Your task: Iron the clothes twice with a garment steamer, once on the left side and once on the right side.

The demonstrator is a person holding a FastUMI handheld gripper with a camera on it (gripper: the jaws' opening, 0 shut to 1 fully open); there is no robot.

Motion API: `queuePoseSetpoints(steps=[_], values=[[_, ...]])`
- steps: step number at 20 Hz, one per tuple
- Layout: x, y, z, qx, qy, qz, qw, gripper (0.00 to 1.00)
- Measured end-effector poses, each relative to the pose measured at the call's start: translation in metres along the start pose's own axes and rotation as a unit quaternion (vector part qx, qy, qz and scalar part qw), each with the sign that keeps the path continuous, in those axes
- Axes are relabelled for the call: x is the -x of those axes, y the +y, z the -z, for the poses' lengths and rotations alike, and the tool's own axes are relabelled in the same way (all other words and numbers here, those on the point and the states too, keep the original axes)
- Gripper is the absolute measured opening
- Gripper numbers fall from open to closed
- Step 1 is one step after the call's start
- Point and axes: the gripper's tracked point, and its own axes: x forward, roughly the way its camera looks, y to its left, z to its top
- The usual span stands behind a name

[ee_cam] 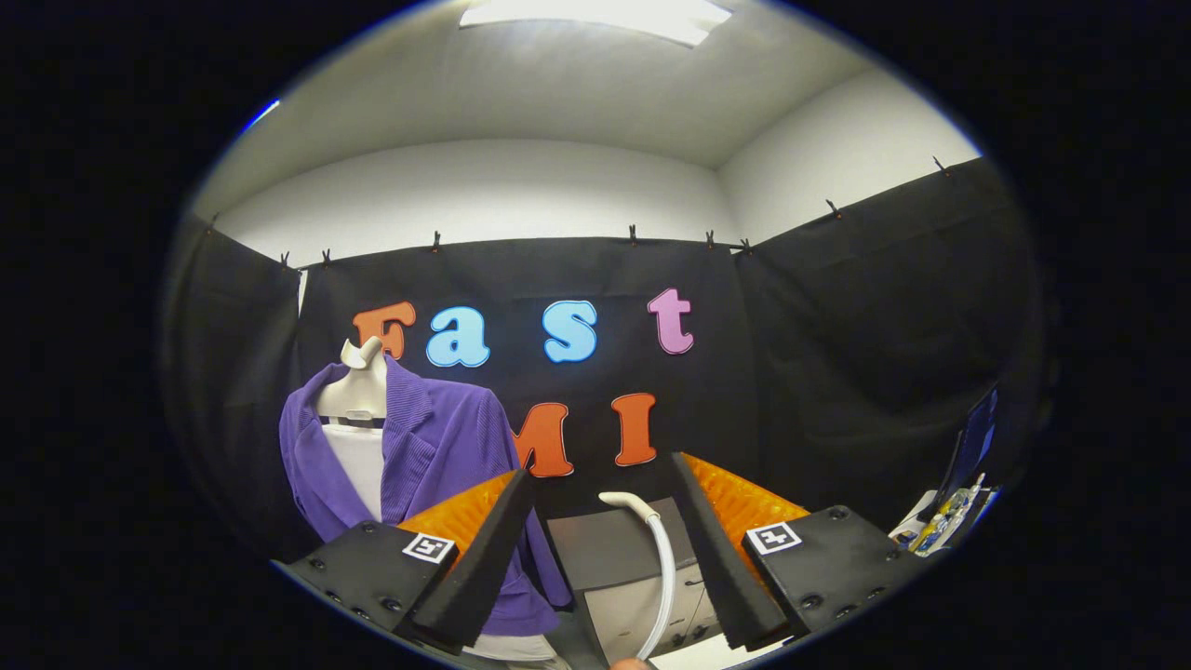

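Claw (600, 558): fingers spread wide, wedge-shaped, gripping nothing.
Steamer: smooth white curved plastic handle (662, 568) stands between the fingers, on a grey boxy base (619, 558).
Garment: purple ribbed knit jacket (447, 447) at ten o'clock of the claw, draped open on a pale mannequin torso (358, 437).

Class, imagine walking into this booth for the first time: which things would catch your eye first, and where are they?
The purple jacket on a pale mannequin stands out first, hanging beyond the gripper's left finger. Next comes the white steamer handle, curving up from a grey unit in the gap of the open gripper, untouched by either finger.
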Motion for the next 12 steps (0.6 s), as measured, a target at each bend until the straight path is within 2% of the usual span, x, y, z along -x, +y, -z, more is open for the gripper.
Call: queuePoseSetpoints(steps=[6, 12], values=[[-0.011, 0.002, 0.001, 0.01, 0.003, 0.001, 1.0, 0.98], [-0.061, -0.013, 0.011, 0.011, 0.024, -0.009, 1.0, 0.98]])
